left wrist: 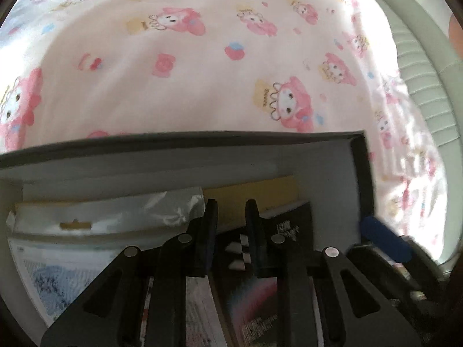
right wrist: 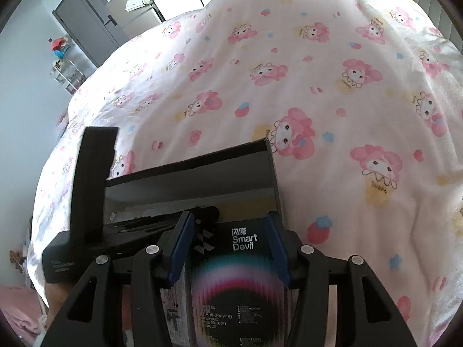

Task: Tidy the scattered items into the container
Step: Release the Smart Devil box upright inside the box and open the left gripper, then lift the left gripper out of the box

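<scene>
Box (right wrist: 231, 283) black, rainbow-ringed, labelled "Smart Devil".

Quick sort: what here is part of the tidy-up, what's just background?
Job:
- black box, the container
- Smart Devil pack, between right gripper fingers
- clear-wrapped packet in the box
- left gripper

Background:
- cartoon-print bedsheet
- grey door

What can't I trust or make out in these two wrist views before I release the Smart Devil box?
- Smart Devil box, right wrist view: its lower part is cut by the frame edge and flanked by the right gripper; whether it rests on anything is hidden.
- Container floor, left wrist view: covered by packets and the left gripper.
- Left wrist view: packet print is too blurred to read.
- Left gripper's contact with the box: unclear in both views.
</scene>
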